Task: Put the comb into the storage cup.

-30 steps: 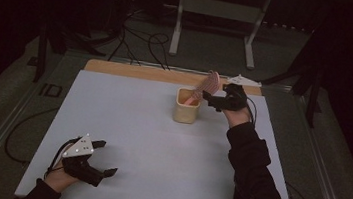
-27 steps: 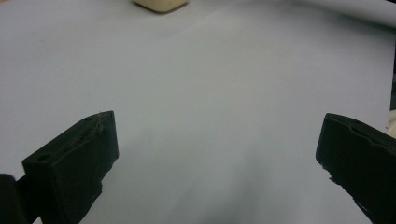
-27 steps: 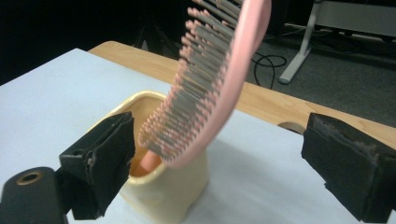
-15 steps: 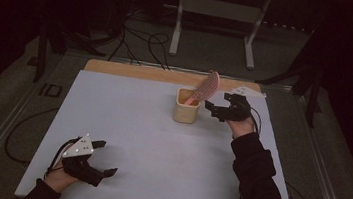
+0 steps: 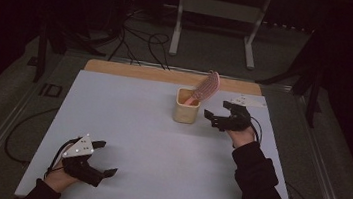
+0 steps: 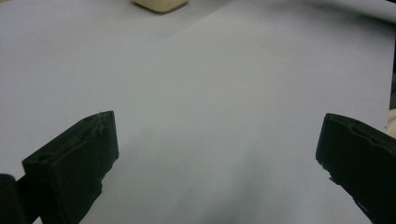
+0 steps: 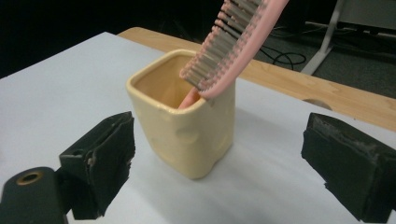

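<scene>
High view is showing the right gripper point(image 5: 217, 118) backing off, jaws wide, from the pink, apparently plastic hairbrush point(image 5: 207, 86) leaning in the square cream ceramic cup point(image 5: 186, 111), whose bristles the right gripper view is resolving.

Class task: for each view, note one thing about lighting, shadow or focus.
High view: the table is lit, the surroundings fall to near black. Left gripper view: jaws soft and blurred, a faint shadow between them. Right gripper view: the cup and comb are sharp, the background dim.
</scene>
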`<state>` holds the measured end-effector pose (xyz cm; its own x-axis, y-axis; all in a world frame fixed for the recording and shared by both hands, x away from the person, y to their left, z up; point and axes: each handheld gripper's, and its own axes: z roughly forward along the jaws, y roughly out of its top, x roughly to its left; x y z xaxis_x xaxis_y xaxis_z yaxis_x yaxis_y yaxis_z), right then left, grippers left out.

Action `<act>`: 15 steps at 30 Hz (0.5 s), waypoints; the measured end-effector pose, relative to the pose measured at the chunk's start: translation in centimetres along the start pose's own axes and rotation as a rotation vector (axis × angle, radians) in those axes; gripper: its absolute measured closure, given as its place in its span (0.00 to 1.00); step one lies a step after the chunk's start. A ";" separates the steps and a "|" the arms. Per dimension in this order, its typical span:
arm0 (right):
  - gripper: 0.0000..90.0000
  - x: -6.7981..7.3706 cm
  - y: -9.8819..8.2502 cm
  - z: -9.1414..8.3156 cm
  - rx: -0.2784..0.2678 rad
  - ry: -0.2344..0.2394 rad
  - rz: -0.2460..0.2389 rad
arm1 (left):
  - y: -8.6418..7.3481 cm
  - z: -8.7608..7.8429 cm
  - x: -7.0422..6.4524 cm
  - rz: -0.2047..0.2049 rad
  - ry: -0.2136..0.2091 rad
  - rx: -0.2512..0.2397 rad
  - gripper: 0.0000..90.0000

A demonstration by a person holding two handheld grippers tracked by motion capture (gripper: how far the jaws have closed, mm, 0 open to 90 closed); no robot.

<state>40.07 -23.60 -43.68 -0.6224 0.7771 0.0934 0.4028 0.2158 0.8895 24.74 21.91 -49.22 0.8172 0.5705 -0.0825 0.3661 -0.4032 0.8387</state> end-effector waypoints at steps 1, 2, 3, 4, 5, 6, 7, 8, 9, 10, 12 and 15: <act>0.10 0.1 -0.2 -0.1 -0.004 0.004 0.000 | 0.0 0.0 0.0 0.001 0.000 0.001 0.00; 0.10 0.2 -0.4 -0.2 -0.005 0.008 0.000 | 0.0 0.0 0.0 0.002 0.001 0.002 0.00; 0.10 0.3 -0.7 -0.3 -0.002 0.007 -0.003 | 0.0 0.0 0.0 0.000 0.001 0.001 0.00; 0.10 0.3 -0.9 -0.4 -0.002 0.009 -0.003 | 0.0 0.0 0.0 0.001 0.001 0.003 0.00; 0.10 0.4 -1.2 -0.5 -0.001 0.015 0.000 | 0.0 0.0 0.0 0.001 0.001 0.004 0.00; 0.10 0.5 -1.4 -0.5 -0.002 0.016 0.004 | 0.0 0.0 0.0 0.000 0.000 0.003 0.00; 0.10 0.6 -1.7 -0.6 0.002 0.021 -0.002 | 0.0 0.0 0.0 0.000 0.001 0.004 0.00; 0.10 0.7 -1.9 -0.7 0.004 0.021 -0.003 | 0.0 0.1 0.0 0.001 0.001 0.005 0.00; 0.10 0.8 -2.2 -0.8 0.007 0.024 -0.007 | 0.0 0.1 0.0 0.000 0.000 0.004 0.00; 0.10 0.9 -2.4 -0.9 0.005 0.026 -0.007 | 0.0 0.1 0.0 0.001 0.001 0.006 0.00; 0.10 1.0 -2.5 -1.1 0.006 0.029 -0.004 | 0.0 0.1 0.0 0.002 0.001 0.006 0.00; 0.10 1.4 -3.3 -1.6 0.002 0.038 0.000 | 0.0 0.0 0.0 0.002 0.006 0.000 0.00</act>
<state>36.81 -24.15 -45.74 -0.6473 0.7542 0.1104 0.4046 0.2172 0.8883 24.71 21.86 -49.25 0.8151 0.5741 -0.0777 0.3647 -0.4043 0.8388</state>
